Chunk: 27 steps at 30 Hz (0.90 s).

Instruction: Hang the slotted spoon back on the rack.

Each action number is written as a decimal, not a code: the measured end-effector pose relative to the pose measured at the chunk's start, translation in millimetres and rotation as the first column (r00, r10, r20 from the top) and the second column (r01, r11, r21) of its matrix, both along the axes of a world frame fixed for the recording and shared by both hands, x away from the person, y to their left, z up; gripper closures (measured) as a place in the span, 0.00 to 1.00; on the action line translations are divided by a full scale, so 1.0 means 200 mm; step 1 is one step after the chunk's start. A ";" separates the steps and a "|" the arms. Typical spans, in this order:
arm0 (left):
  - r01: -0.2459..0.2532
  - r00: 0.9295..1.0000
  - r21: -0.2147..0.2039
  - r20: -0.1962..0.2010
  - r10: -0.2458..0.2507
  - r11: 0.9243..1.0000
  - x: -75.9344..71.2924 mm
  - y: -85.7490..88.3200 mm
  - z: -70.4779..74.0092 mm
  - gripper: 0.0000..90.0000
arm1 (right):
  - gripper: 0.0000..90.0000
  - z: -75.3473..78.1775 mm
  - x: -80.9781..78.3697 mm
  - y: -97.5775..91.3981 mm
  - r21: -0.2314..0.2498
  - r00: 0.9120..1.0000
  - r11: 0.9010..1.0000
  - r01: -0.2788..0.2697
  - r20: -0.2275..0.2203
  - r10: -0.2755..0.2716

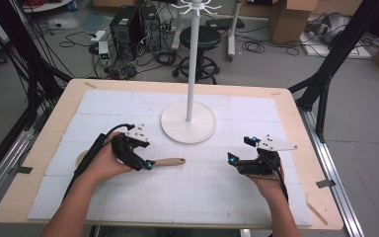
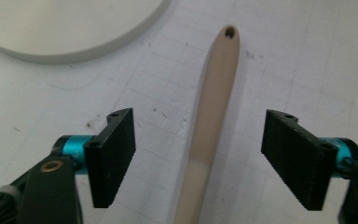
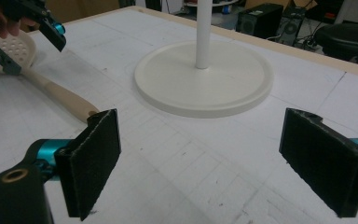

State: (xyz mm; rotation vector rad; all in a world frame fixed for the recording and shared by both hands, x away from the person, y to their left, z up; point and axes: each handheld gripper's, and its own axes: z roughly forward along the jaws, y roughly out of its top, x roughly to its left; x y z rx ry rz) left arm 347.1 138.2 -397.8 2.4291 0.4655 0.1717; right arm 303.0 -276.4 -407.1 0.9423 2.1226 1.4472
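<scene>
A wooden slotted spoon point(image 1: 170, 161) lies flat on the white mat, handle toward the right and round head point(image 1: 83, 158) partly under the person's left hand. My left gripper point(image 1: 147, 154) straddles the handle point(image 2: 216, 93). Its pads point(image 2: 114, 154) stand apart on either side of the wood and do not touch it, so it is open. My right gripper point(image 1: 239, 149) hovers low over the mat to the right, open point(image 3: 200, 154) with nothing between its jaws. In the right gripper view the spoon's perforated head point(image 3: 9, 44) and handle point(image 3: 60, 95) lie at the far left.
A white stand with a round base point(image 1: 177, 129) and a tall pole point(image 1: 192, 64) rises at the middle back of the mat. A thin wooden stick point(image 1: 317, 212) lies at the table's front right corner. A stool point(image 1: 200, 37) and computers point(image 1: 128, 24) sit on the floor behind.
</scene>
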 end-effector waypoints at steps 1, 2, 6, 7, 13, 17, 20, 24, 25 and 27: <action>0.002 1.000 0.024 -0.006 -0.002 1.000 0.01 -0.01 -0.01 0.33 | 0.13 0.00 0.00 0.00 0.004 1.000 1.000 0.001 0.000 -0.001; 0.005 1.000 0.051 -0.011 -0.005 0.999 0.01 -0.02 -0.02 0.33 | 0.13 0.00 0.00 0.00 0.004 1.000 1.000 0.001 0.000 -0.001; 0.014 0.999 0.116 -0.034 -0.010 0.993 0.03 -0.05 -0.05 0.37 | 0.13 0.00 0.01 0.00 -0.002 1.000 1.000 0.001 0.000 -0.001; 0.022 0.999 0.126 -0.042 -0.016 0.992 0.03 -0.06 -0.06 0.38 | 0.13 0.00 0.01 0.00 -0.004 1.000 1.000 0.000 0.002 0.000; 0.038 0.997 0.218 -0.066 -0.024 0.975 0.05 -0.10 -0.11 0.50 | 0.13 -0.01 0.00 0.01 -0.011 1.000 1.000 -0.003 -0.004 0.003; 0.080 0.995 0.217 -0.082 -0.064 0.973 0.05 -0.10 -0.11 0.60 | 0.13 -0.01 0.00 0.01 -0.018 1.000 1.000 -0.005 -0.001 0.005; 0.108 0.993 0.229 -0.080 -0.092 0.967 0.05 -0.11 -0.11 0.63 | 0.13 -0.01 0.00 0.01 -0.017 1.000 1.000 -0.004 -0.003 0.004; 0.115 0.991 0.239 -0.098 -0.094 0.964 0.06 -0.12 -0.10 0.64 | 0.13 -0.01 0.00 0.01 -0.019 1.000 1.000 -0.004 0.000 0.004; 0.129 0.989 0.242 -0.105 -0.106 0.962 0.06 -0.13 -0.10 0.66 | 0.13 -0.01 0.00 0.01 -0.020 1.000 1.000 -0.003 0.000 0.003; 0.160 0.985 0.259 -0.099 -0.139 0.952 0.05 -0.14 -0.10 0.74 | 0.13 -0.01 0.00 0.01 -0.023 1.000 1.000 -0.003 -0.003 0.003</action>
